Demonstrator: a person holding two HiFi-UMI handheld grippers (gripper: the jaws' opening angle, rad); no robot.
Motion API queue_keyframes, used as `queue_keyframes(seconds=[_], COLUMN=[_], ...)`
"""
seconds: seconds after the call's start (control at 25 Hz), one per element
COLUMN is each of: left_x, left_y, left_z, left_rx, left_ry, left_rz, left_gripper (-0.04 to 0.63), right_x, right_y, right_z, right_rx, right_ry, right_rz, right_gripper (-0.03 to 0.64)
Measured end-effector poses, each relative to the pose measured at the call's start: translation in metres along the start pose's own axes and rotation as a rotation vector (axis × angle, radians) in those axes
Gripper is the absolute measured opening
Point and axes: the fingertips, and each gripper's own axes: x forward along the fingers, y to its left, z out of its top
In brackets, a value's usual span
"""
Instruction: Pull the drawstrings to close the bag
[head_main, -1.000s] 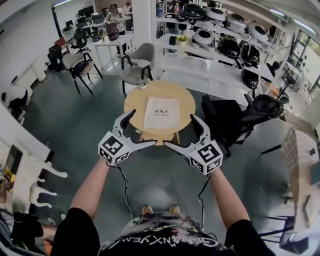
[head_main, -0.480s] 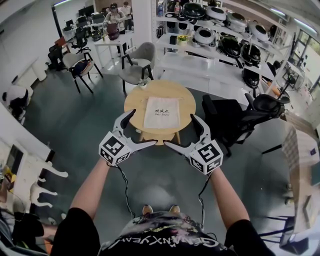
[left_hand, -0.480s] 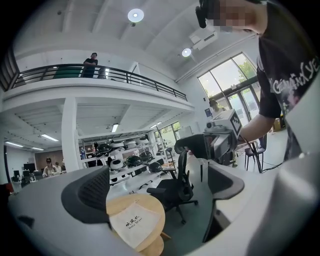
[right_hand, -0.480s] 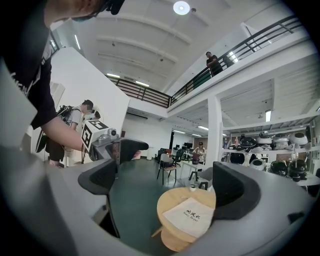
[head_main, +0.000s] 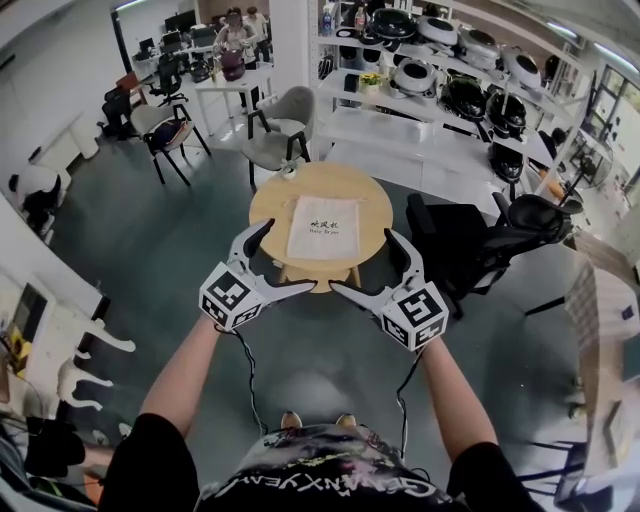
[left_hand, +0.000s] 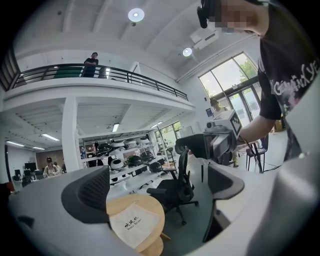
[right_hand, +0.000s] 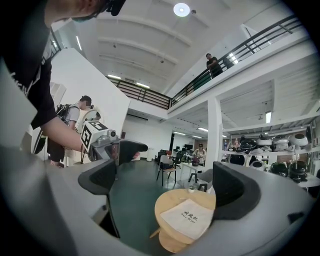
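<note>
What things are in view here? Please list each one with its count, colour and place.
round table: one, light wood, centre of the head view.
cloth bag: one, white with dark print, flat on the table's middle.
small object: one, pale, table's far edge; too small to identify.
armchair: one, grey, behind the table.
office chair: one, black, right of the table.
shelves: one unit, white, behind the table.
round appliances: several, black and white, on the shelves.
left gripper: one, grey, jaws open and empty, held short of the table.
right gripper: one, grey, jaws open and empty, beside the left.
</note>
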Motion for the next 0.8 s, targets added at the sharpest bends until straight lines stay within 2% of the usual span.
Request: queue_keyframes(seconds=[0.8], left_x=[0.046], left_y=[-0.041], left_z=[0.006], left_rx=[-0.022], left_ry=[0.002], left_rz=[0.063], left_gripper=[0.588], right_x=[-0.048], right_y=[-0.038], right_z=[-0.021], right_rx=[-0.014], right_ry=[-0.028], right_rz=[0.054], right_gripper=[0.586])
